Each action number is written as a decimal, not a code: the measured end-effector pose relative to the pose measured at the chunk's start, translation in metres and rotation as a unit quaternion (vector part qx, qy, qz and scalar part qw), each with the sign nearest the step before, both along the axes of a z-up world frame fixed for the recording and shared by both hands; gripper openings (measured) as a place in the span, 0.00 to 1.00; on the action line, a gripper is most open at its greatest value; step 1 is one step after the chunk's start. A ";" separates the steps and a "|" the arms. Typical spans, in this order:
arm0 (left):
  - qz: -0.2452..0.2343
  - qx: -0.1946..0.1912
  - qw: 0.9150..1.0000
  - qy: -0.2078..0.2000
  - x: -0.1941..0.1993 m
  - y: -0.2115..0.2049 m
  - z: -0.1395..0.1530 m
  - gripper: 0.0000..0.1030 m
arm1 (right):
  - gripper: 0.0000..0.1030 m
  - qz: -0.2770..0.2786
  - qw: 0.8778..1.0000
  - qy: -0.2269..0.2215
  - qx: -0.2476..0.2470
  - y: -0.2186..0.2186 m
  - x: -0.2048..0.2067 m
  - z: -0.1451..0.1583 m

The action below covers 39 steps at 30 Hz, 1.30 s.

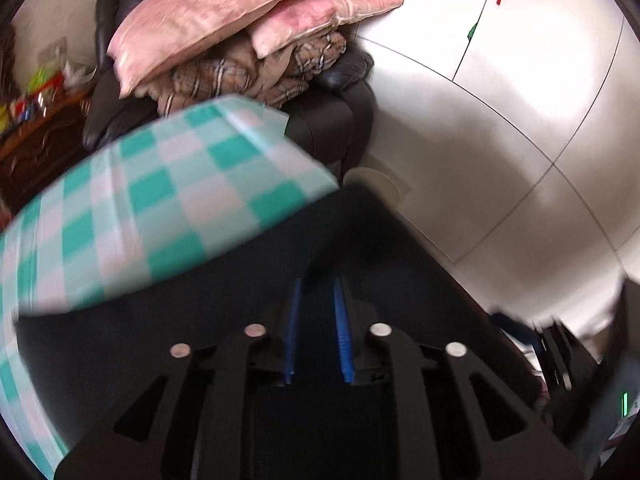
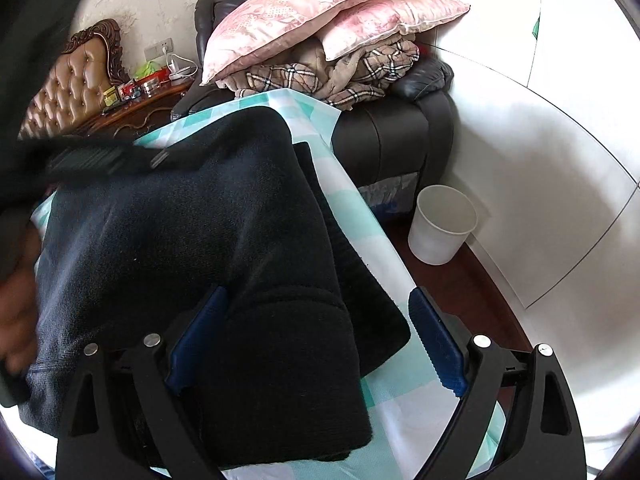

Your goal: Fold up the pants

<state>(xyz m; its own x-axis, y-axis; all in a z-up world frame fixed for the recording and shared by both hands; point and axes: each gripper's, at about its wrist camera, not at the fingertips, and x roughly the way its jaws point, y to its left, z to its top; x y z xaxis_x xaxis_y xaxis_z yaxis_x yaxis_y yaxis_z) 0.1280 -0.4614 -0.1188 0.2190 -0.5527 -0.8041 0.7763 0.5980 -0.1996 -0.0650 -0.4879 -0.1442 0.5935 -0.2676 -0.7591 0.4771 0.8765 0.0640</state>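
Right wrist: gripper (image 2: 316, 336) spread wide astride folded pants (image 2: 192, 248) on checked cloth (image 2: 360, 208), apparently released to let the stack settle; left wrist: gripper (image 1: 316, 316) nearly shut, pinching dark pants cloth, seemingly lifted to carry a fold.

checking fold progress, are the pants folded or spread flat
Folded: the black pants lie in stacked layers on the checked tablecloth.
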 end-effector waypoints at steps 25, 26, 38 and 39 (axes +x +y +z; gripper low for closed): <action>0.063 -0.033 0.995 -0.072 -0.106 0.157 -0.012 0.56 | 0.86 -0.012 0.998 0.016 -0.052 0.015 0.002 0.004; 0.067 -0.033 0.994 -0.074 -0.108 0.162 -0.011 0.60 | 0.86 -0.014 0.998 0.014 -0.055 0.016 0.001 0.005; 0.105 -0.084 0.976 -0.171 -0.102 0.200 0.016 0.98 | 0.87 -0.028 0.995 0.026 -0.094 0.028 0.002 0.014; 0.103 -0.081 0.977 -0.171 -0.103 0.200 0.015 0.98 | 0.87 -0.032 0.994 0.026 -0.096 0.028 0.002 0.015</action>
<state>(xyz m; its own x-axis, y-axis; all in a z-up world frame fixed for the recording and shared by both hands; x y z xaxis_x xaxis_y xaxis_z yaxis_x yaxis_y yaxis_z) 0.0251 -0.2609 -0.1041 0.5788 -0.5829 -0.5703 0.6810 0.7302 -0.0552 -0.0631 -0.4594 -0.1290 0.5320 -0.4475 -0.7188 0.5312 0.8375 -0.1283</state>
